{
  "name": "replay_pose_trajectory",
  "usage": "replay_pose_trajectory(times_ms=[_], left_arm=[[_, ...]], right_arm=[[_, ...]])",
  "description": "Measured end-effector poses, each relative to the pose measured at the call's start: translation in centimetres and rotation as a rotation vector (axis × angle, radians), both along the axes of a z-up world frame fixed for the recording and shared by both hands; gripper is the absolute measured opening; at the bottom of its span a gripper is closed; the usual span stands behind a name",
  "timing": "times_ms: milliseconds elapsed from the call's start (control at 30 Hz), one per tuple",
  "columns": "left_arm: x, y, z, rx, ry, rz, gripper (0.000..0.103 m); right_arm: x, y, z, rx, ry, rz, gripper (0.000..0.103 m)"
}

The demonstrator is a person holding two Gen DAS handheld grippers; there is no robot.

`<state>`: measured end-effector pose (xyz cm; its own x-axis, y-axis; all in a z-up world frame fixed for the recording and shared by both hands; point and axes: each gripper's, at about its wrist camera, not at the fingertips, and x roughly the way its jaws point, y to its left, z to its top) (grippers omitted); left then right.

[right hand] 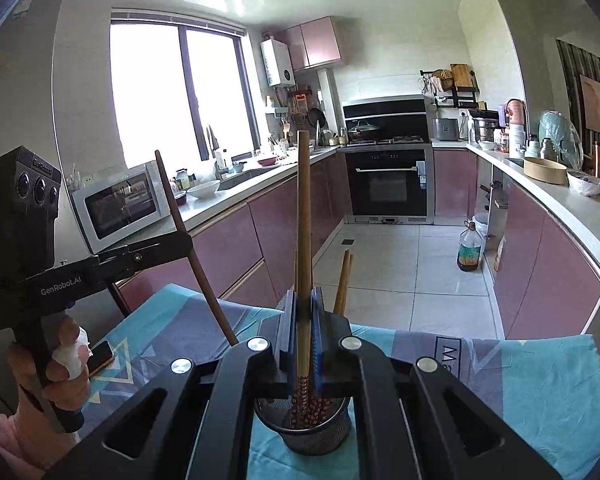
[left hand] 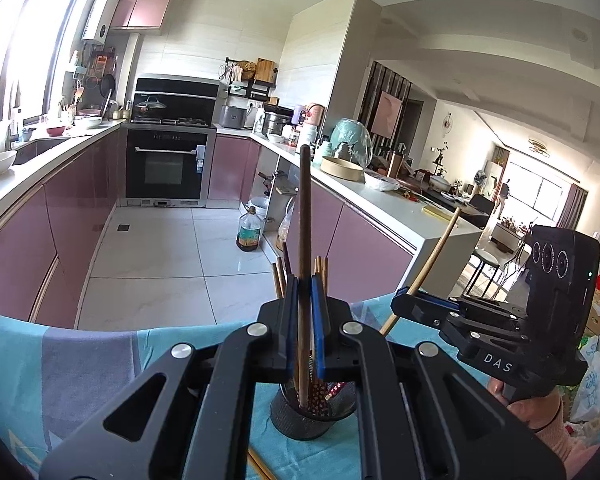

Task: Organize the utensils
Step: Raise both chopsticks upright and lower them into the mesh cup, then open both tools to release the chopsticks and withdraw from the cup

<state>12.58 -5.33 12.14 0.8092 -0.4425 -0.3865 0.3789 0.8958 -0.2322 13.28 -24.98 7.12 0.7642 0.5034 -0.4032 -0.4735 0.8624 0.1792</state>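
Dark chopstick (left hand: 304,240) clamped upright between left jaws

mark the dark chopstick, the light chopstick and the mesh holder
dark chopstick (left hand: 305,216), left wrist view, mid shaft.
light chopstick (right hand: 304,216), right wrist view, mid shaft.
mesh holder (right hand: 320,438), right wrist view, front wall.

Two wrist fisheye views, side by side, facing into the kitchen.

Each camera sits just behind its own gripper and looks forward and slightly down along the fingers, with the mesh holder (left hand: 314,412) (right hand: 304,420) close below. The left view faces the oven (left hand: 165,164) and takes in the right gripper (left hand: 410,298) at its right edge. The right view faces the window (right hand: 180,92) and oven (right hand: 388,180), with the left gripper (right hand: 188,240) at its left. Both share the holder, the cloth (left hand: 80,364) (right hand: 540,380), the oven and counters.
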Motion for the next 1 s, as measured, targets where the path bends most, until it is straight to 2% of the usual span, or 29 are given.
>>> replay_pose_trajectory(times_ms=[167, 467, 733, 1000], left_arm=[[0.9, -0.7, -1.2, 0.036, 0.05, -0.019, 0.007], [2.1, -2.7, -4.1, 0.156, 0.139, -0.068, 0.007], [4.4, -3.1, -5.5, 0.172, 0.176, -0.059, 0.008], [6.8, -2.8, -7.0, 0.143, 0.233, -0.049, 0.008]], right_arm=[[0.8, 0.8, -1.0, -0.025, 0.039, 0.009, 0.006], [2.3, 2.3, -2.9, -0.074, 0.133, 0.038, 0.006], [3.8, 3.2, -4.4, -0.092, 0.191, 0.036, 0.006], [4.0, 3.5, -4.7, -0.08, 0.205, 0.025, 0.009]])
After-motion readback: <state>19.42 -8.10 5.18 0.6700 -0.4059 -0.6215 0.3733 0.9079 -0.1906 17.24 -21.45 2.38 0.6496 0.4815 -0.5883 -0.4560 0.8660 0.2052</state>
